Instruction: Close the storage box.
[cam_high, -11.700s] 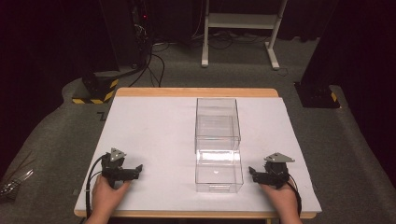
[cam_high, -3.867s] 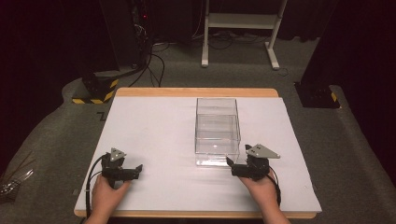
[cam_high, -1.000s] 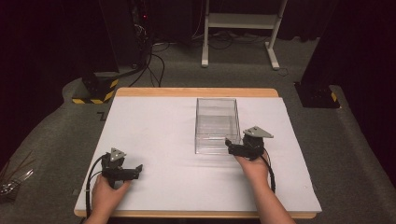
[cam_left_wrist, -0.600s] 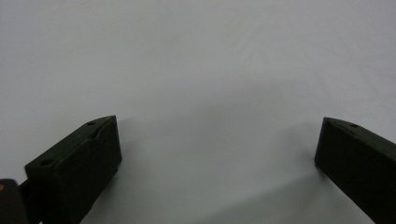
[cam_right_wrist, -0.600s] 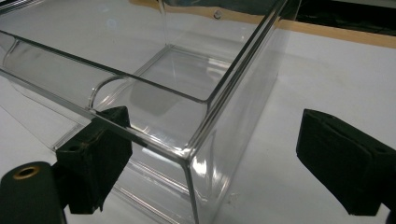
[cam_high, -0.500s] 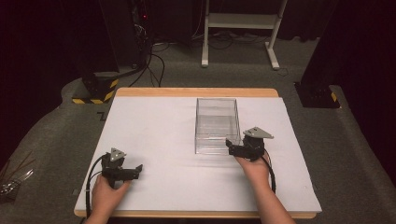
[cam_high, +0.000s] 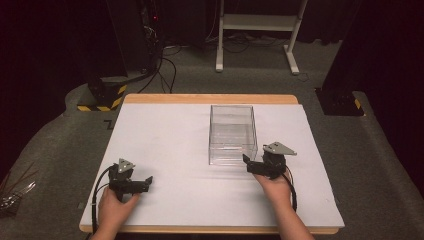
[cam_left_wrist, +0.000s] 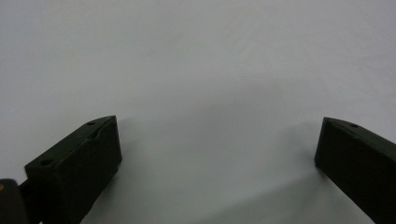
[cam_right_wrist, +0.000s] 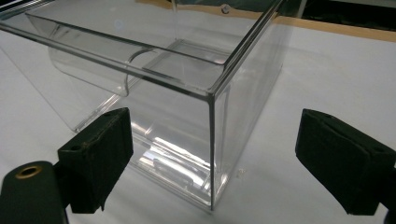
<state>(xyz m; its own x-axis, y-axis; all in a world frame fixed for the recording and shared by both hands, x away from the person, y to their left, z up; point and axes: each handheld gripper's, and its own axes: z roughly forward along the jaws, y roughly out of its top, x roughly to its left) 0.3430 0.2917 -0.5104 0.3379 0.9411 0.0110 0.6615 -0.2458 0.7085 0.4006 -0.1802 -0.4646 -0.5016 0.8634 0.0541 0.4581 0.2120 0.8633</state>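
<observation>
A clear plastic box (cam_high: 232, 135) with a clear drawer pushed inside stands right of the table's centre. My right gripper (cam_high: 248, 165) is open just off the box's near right corner, jaws pointing left at it. In the right gripper view that corner of the box (cam_right_wrist: 187, 60) stands between the spread jaws of the right gripper (cam_right_wrist: 212, 122), and the drawer's front with its curved cut-out (cam_right_wrist: 127, 70) shows behind the clear wall; neither jaw touches the box. My left gripper (cam_high: 146, 184) rests open near the front left. The left gripper (cam_left_wrist: 218, 126) has bare white surface between its jaws.
A white sheet (cam_high: 175, 145) covers the wooden table, whose rim (cam_high: 210, 99) shows at the back. Beyond the table stand a white metal frame (cam_high: 255, 30), a dark stand with a yellow-black striped base (cam_high: 102, 95) and a black post (cam_high: 345, 75) at right.
The drawer, pulled out toward the front in the oldest frame, now sits inside the box. Over the last second the right gripper drew back slightly from the box front. The left gripper stayed still.
</observation>
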